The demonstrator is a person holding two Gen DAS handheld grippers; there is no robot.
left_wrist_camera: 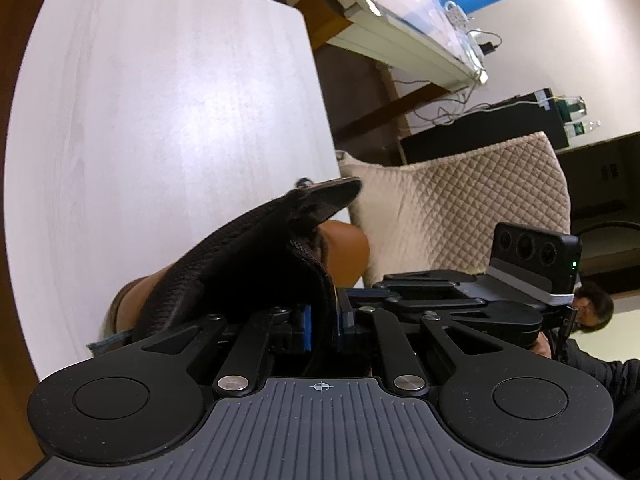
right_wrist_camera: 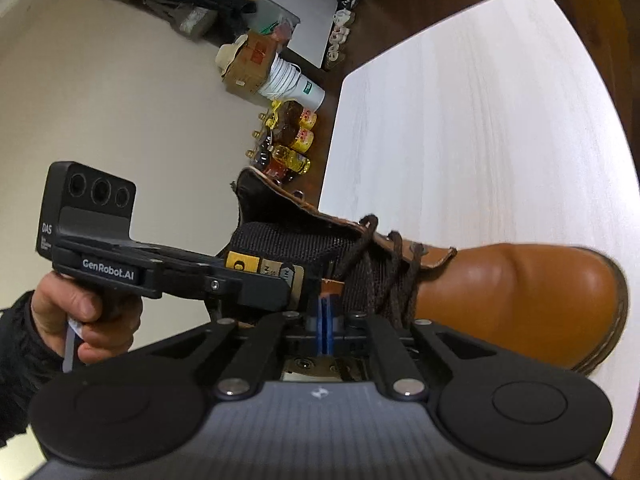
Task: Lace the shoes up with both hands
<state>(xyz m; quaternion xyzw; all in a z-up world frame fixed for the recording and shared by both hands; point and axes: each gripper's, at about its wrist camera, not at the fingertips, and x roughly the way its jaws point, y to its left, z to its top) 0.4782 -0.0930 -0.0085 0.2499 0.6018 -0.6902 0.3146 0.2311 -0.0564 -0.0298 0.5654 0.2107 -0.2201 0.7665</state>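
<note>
Table (right_wrist_camera: 480,128): pale, whitewashed wood-grain top with rounded corners, filling the upper right of the right wrist view and the upper left of the left wrist view. On it: one tan leather boot (right_wrist_camera: 520,292) with dark brown laces (right_wrist_camera: 396,264), lower right, toe pointing right.

Bright, even indoor light glares softly off the pale surface (left_wrist_camera: 160,120) — fisheye bends the edges, and dark corners vignette both views.

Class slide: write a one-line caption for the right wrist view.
Right gripper pinches the tan boot's leather edge; left gripper holds its tongue.
</note>
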